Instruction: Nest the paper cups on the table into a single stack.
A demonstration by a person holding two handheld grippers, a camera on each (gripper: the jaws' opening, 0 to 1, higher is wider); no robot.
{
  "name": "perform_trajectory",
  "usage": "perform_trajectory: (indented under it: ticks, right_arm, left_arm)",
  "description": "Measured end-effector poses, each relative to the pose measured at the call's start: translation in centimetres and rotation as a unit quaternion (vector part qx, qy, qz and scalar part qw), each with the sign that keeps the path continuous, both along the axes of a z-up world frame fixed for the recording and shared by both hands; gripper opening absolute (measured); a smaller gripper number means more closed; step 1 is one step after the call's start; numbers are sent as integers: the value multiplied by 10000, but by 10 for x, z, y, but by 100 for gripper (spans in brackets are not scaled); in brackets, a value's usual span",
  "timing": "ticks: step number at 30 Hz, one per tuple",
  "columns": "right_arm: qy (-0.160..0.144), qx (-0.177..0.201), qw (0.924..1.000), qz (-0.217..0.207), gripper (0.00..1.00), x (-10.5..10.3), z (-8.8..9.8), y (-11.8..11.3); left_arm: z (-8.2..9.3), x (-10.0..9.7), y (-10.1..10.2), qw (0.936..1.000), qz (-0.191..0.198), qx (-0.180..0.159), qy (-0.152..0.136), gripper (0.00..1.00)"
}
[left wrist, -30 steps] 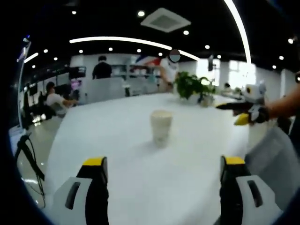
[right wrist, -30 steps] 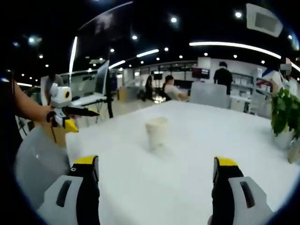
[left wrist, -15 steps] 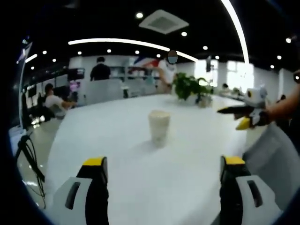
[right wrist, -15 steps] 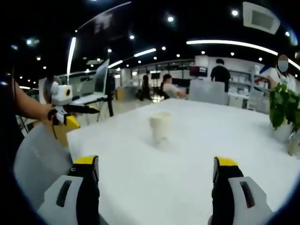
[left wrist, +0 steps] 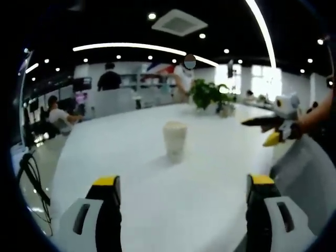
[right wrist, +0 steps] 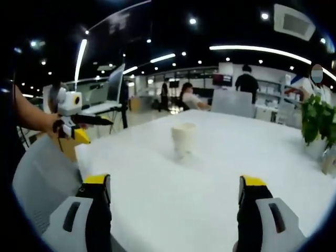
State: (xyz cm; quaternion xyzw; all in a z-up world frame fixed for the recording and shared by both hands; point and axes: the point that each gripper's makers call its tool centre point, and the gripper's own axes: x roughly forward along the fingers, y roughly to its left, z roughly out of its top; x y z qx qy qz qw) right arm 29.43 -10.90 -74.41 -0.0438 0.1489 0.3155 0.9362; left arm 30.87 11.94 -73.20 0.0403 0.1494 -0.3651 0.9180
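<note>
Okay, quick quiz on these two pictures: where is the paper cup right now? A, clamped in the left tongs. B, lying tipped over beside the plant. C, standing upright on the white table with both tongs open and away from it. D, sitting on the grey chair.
C: the paper cup stands upright on the white table, well ahead of the open left tongs; the right gripper view shows the same for the right tongs.

Both tongs [left wrist: 184, 197] [right wrist: 176, 197] have grey jaws, black inner faces, yellow tips.
</note>
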Motion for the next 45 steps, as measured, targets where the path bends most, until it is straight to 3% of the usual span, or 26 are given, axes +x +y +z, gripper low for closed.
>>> perform_trajectory:
  ticks: [6,14,25,32,45]
  right_arm:
    - [14,-35,10000,92,100,-1,-2,4]
    - [2,31,9999,-129,100,4,-2,-5]
    - [-83,5,9998,-208,100,5,-1,-7]
    - [-107,17,9994,-342,100,6,1,-13]
    - [-162,-118,9997,-171,100,4,1,-6]
  left_arm:
    - [-2,4,6,9998,140,-95,60,99]
    - [-4,4,6,9999,144,-44,78,99]
    - [-6,0,-1,9999,-31,108,42,99]
    - [0,2,3,9995,73,252,-168,99]
    - [-2,1,0,9994,25,311,-130,99]
